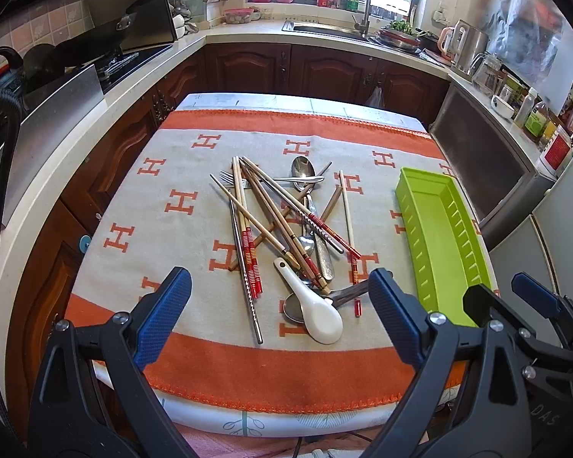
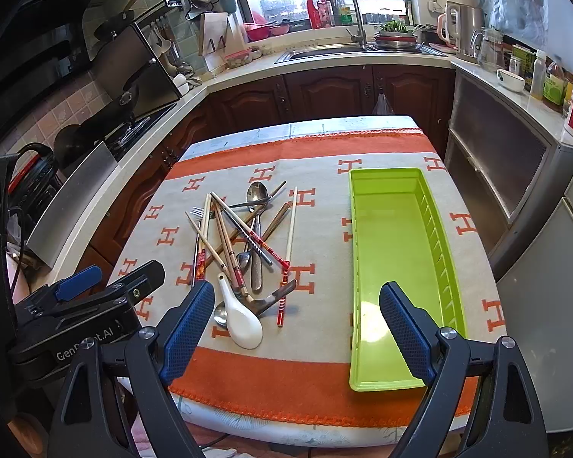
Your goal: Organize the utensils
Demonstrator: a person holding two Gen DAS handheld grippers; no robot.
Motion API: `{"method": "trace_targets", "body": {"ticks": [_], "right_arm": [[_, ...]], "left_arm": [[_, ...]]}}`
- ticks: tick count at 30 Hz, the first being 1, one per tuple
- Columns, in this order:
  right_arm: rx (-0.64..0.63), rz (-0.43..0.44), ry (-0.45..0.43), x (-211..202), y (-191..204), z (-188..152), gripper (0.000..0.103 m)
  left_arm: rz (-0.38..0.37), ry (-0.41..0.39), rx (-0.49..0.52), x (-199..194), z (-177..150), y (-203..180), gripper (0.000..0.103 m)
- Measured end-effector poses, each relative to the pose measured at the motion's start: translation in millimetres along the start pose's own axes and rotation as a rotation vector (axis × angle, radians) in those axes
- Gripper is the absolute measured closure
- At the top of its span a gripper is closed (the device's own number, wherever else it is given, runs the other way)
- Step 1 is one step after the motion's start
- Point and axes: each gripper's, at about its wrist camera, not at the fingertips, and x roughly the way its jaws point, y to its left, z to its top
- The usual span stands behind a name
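Green tray [image 2: 386, 236] shows whole only in the right wrist view; left wrist view clips its near end behind the right gripper [image 1: 515, 297]. Utensil pile [image 1: 286, 229] mid-bench on orange-grey cloth [image 1: 164, 175], ahead of left gripper [image 1: 280, 297]. Both grippers spread wide, holding nothing.

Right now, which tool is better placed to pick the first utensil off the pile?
Probably the left tool: it is open with the white spoon and utensil pile straight ahead between its fingers. The right tool, also open, sits nearer the empty green tray.
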Motion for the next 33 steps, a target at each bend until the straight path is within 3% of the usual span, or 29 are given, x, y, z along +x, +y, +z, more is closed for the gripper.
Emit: {"method": "trace_targets", "body": {"ticks": [33], "right_arm": [[-0.019,-0.025,0.02,1.8,10.1,-4.6,0.014]], "left_arm": [[0.0,0.049,0.003,11.4,-3.8,7.1,0.01]]}}
